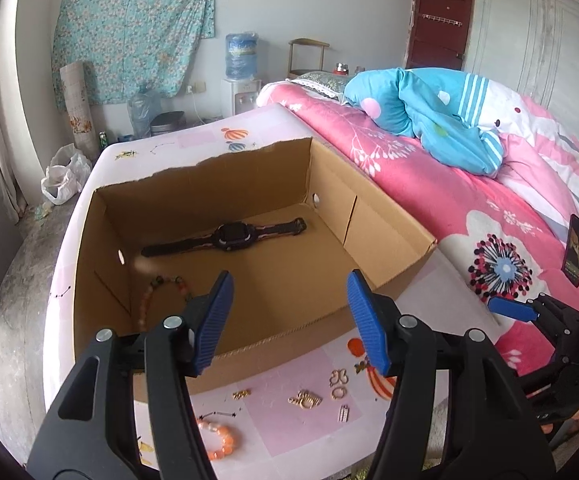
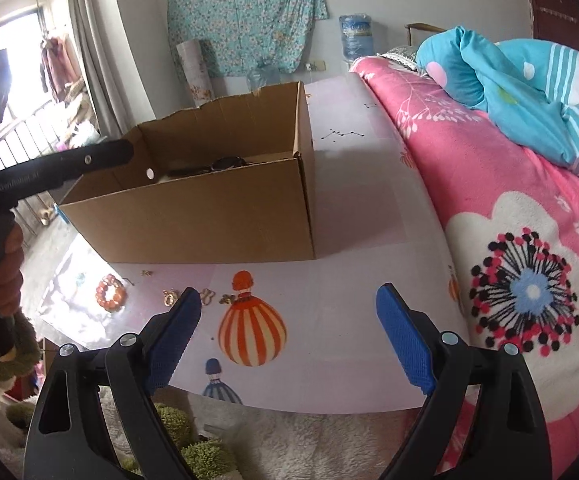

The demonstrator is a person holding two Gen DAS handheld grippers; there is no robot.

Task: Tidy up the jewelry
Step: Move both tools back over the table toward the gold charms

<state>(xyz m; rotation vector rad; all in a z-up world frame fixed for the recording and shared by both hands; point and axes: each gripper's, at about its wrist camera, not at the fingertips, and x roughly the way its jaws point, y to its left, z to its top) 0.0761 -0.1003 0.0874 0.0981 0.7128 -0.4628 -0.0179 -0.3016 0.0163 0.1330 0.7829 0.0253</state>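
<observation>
A cardboard box (image 1: 369, 216) stands open-topped on the balloon-print table (image 2: 349, 208) beside the pink bed (image 1: 449, 184). In it a black watch (image 1: 225, 236) lies flat, its strap running side to side, and a beaded bracelet (image 1: 157, 292) sits near the front-left corner. Before the box lie an orange bracelet (image 1: 219, 438) and gold charms (image 1: 305, 399). The left gripper (image 1: 289, 320) and right gripper (image 2: 289, 332) both gape, empty.

Left gripper (image 1: 289, 320) empty above cardboard box (image 1: 389, 236), watch (image 1: 225, 236) inside, orange bracelet (image 1: 221, 440) on table
</observation>
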